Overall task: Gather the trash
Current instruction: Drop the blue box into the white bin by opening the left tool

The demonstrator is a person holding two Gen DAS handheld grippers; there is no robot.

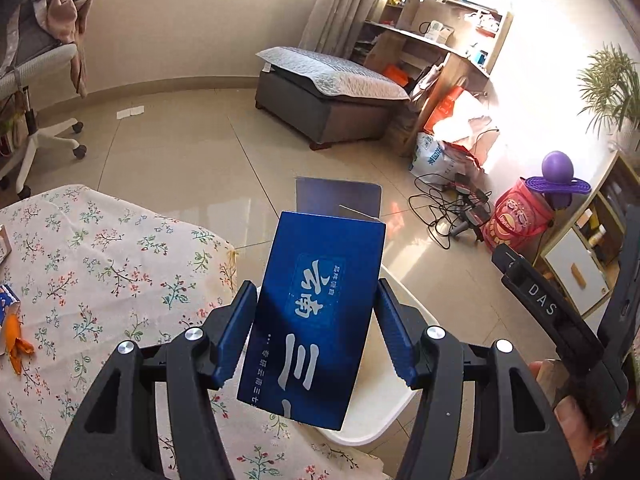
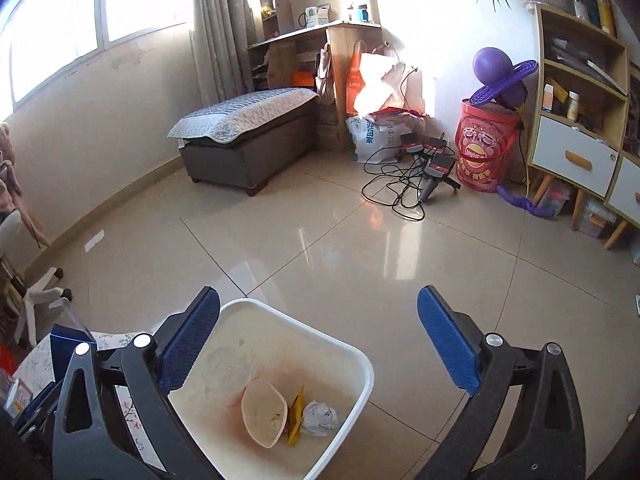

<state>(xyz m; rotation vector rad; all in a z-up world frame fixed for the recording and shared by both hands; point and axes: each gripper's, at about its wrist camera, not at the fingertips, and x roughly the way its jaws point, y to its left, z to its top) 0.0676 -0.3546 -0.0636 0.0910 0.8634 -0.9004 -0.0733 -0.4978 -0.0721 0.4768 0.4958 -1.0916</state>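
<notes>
Left gripper [image 1: 316,334] is clamped on a blue carton [image 1: 316,320], one blue pad pressed to each long side, the carton standing tilted with its opened top flap pointing away from the camera. Behind and under the carton sits the white trash bin [image 1: 384,396], whose rim shows just beyond the carton's lower right side. Beside the bin, on the camera's left, is the table with a floral cloth [image 1: 100,264], and on that cloth, well apart from the bin, lie scraps of orange peel [image 1: 16,340] and the corner of a small blue-and-white packet [image 1: 7,302]. Right gripper [image 2: 320,348] hangs spread wide with nothing between its fingers, hovering directly above the bin [image 2: 360,364]; its left finger overlaps the bin's near rim in the right wrist view, though contact cannot be judged. Inside the bin lie a crushed paper bowl [image 2: 264,412], a yellow wrapper [image 2: 297,416] leaning against it, and a crumpled white wad [image 2: 320,418] touching the wrapper.
</notes>
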